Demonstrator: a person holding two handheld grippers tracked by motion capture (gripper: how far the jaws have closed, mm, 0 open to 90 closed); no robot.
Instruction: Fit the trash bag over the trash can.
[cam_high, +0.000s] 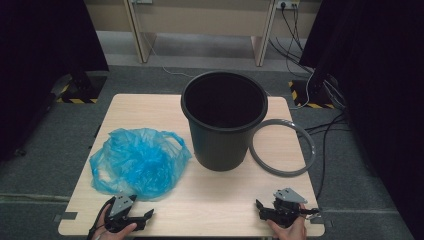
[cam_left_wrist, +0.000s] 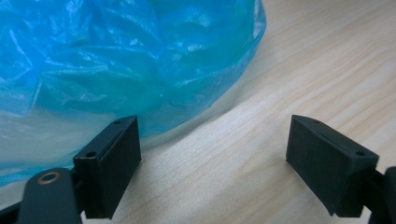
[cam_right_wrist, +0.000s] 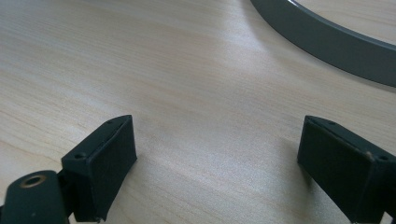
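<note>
We see both grippers low in the frame, jaws spread wide and empty: left gripper (cam_high: 142, 216) beside the blue bag (cam_high: 137, 162), right gripper (cam_high: 261, 209) below the grey ring (cam_high: 283, 171).

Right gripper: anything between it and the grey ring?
Nothing. In the right gripper view, bare table runs from the open right gripper to the grey ring; the high view agrees.
</note>
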